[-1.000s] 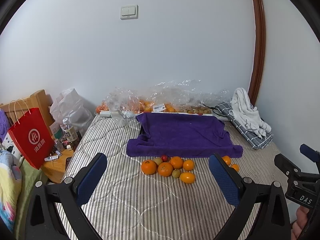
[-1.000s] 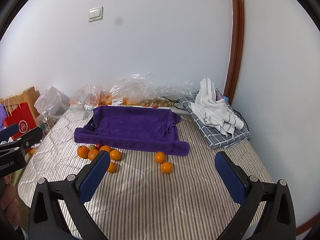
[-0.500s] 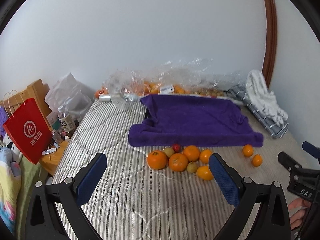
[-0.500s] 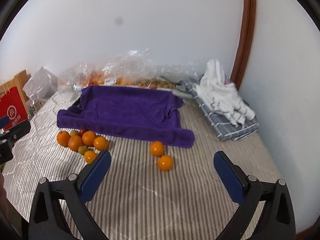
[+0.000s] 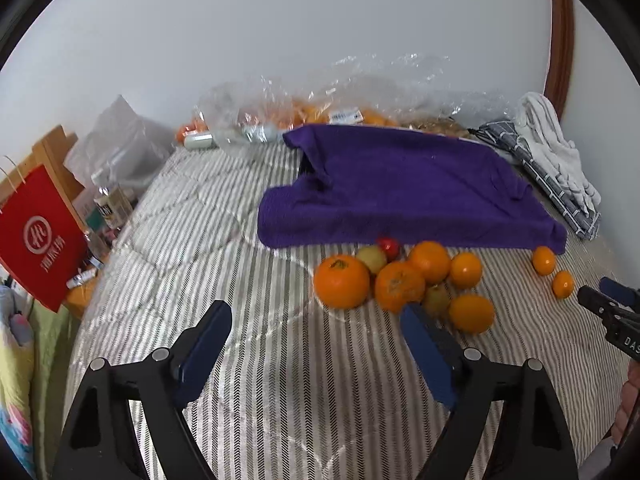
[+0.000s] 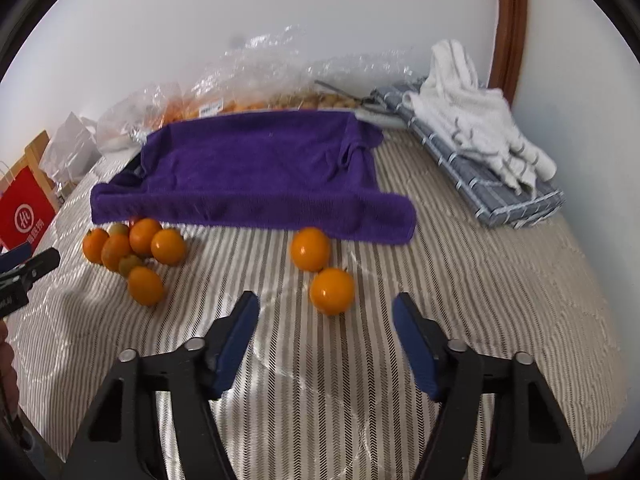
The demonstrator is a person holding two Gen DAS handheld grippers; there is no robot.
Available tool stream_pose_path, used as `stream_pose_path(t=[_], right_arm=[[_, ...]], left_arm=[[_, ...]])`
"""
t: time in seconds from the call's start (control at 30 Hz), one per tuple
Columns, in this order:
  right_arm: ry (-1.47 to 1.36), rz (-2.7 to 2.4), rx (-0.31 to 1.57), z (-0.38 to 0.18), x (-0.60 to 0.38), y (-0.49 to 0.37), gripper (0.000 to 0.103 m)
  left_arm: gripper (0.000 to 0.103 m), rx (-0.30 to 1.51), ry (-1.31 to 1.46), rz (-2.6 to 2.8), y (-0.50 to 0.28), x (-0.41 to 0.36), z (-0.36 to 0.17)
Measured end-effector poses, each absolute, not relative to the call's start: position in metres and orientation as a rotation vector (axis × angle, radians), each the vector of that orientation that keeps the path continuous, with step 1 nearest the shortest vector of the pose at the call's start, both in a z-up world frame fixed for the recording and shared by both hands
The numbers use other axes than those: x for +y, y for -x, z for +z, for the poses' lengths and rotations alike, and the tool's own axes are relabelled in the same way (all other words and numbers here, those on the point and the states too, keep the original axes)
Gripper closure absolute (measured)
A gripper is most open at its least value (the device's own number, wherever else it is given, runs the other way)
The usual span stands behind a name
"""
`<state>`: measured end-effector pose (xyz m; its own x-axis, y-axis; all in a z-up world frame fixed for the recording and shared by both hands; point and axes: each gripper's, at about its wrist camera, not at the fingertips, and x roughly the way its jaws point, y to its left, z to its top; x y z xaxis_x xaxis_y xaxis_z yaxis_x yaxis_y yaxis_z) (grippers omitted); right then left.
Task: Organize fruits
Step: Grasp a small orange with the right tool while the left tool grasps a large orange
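Both tools have come down closer to the fruit than a second ago, so picking up looks about to start. On the left, the left black gripper with blue pads (image 5: 316,332) is wide open and holds nothing; it points at the pile of round orange fruits (image 5: 400,280), with a small red fruit (image 5: 388,245) at the back, by the purple towel (image 5: 400,188). To the right, the right black gripper with blue pads (image 6: 326,322) is also wide open and empty, with two loose orange fruits (image 6: 332,290) just ahead. Everything lies on a soft striped grey bed cover (image 6: 360,380), so fruit may roll. Around it are a red paper bag (image 5: 36,236), clear plastic bags (image 5: 328,96), a white folded towel (image 6: 472,116) and a white wall (image 5: 320,20).
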<state>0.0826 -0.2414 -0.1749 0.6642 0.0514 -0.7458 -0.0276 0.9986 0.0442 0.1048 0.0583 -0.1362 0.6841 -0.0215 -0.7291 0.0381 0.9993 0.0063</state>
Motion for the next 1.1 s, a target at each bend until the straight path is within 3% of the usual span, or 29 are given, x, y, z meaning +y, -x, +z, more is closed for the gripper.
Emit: stream_pose_path(t=[0.3, 0.47, 0.63, 1.0, 1.1], right_arm=[[-0.048, 0.072, 0.872, -0.202, -0.250, -0.103, 0.046], [-0.044, 0.071, 0.889, -0.211, -0.249, -0.117, 0.063], [-0.034, 0.074, 0.872, -0.214, -0.248, -0.120, 0.069], [-0.050, 0.075, 0.866, -0.218, -0.249, -0.121, 0.070], [-0.041, 0.074, 0.865, -0.219, -0.248, -0.120, 0.070]], left_arm=[[0.023, 0.879, 0.040, -0.077, -0.110, 0.078, -0.161], [0.023, 0.884, 0.047, -0.082, -0.115, 0.078, -0.166], [0.023, 0.876, 0.021, -0.060, -0.131, 0.066, -0.171], [0.024, 0.862, 0.006, -0.031, -0.157, 0.057, -0.183], [0.032, 0.881, 0.025, -0.046, -0.162, 0.057, -0.186]])
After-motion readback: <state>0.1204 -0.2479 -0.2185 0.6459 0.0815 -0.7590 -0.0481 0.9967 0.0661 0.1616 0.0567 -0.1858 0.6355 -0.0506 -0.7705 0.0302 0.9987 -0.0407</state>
